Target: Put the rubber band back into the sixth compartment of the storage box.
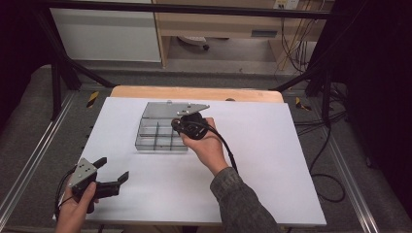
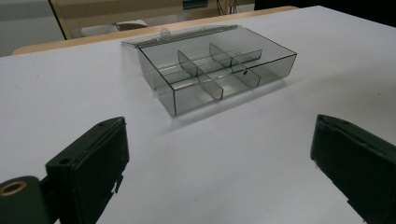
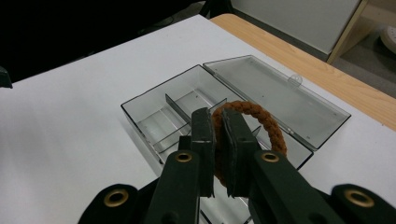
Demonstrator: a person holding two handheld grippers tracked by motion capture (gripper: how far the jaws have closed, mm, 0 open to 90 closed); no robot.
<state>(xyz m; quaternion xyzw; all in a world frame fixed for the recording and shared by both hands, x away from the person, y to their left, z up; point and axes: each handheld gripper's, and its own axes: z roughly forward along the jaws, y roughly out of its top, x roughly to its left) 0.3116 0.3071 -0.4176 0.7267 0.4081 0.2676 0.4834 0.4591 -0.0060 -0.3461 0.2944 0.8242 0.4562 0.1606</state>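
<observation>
Right gripper view: hair tie (image 3: 261,123) clamped in right hand-held gripper (image 3: 215,154), directly above box (image 3: 154,109) compartments; left hand-held gripper (image 1: 109,177) released, farther.

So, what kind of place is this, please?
Probably a lab or workshop set up for recording. A white table stands inside a black metal frame, loose cables hang behind it, and cupboards line the far wall.

The right gripper's fingers (image 3: 233,140) hide the near side of the braided ring (image 3: 261,119).
</observation>
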